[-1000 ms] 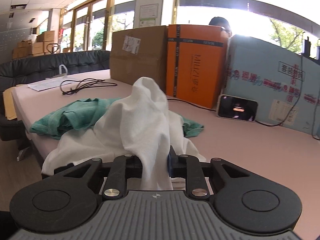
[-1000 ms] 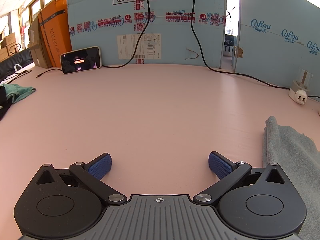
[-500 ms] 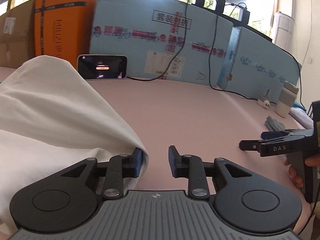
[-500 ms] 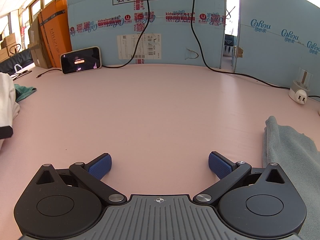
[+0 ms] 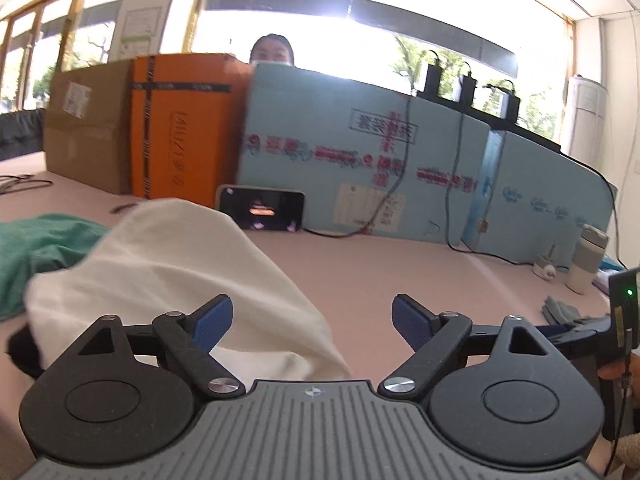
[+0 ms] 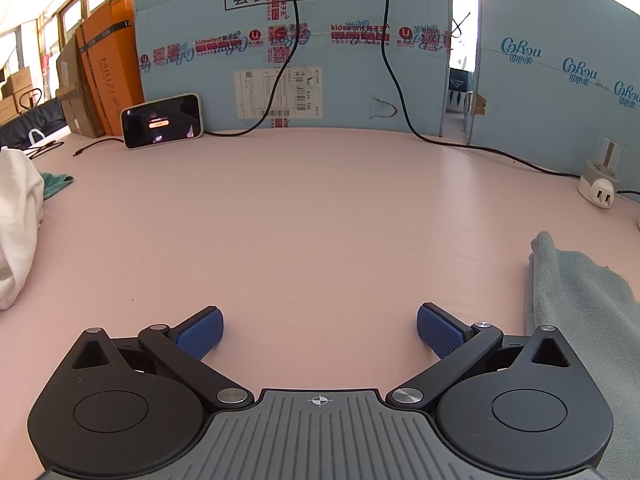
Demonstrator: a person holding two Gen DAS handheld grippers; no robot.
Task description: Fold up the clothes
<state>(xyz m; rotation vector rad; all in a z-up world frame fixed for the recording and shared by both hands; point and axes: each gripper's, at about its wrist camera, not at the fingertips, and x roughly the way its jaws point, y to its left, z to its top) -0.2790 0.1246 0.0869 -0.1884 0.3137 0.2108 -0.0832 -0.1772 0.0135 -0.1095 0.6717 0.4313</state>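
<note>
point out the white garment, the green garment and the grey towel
crumpled white cloth garment [image 5: 168,264], left wrist view, middle of its top fold
green cloth garment [image 5: 36,248], left wrist view, its bunched middle
grey fleece towel [image 6: 576,304], right wrist view, its flat middle

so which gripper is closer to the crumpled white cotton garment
Left. The left gripper hangs open right over the crumpled white cotton garment, whose edge lies by its left finger. The right gripper, also open, sits over bare pink table, the garment far to its left.

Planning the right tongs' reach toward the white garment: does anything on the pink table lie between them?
Nothing visible: only bare pink table separates the open right tongs from the crumpled white cloth garment.
</note>
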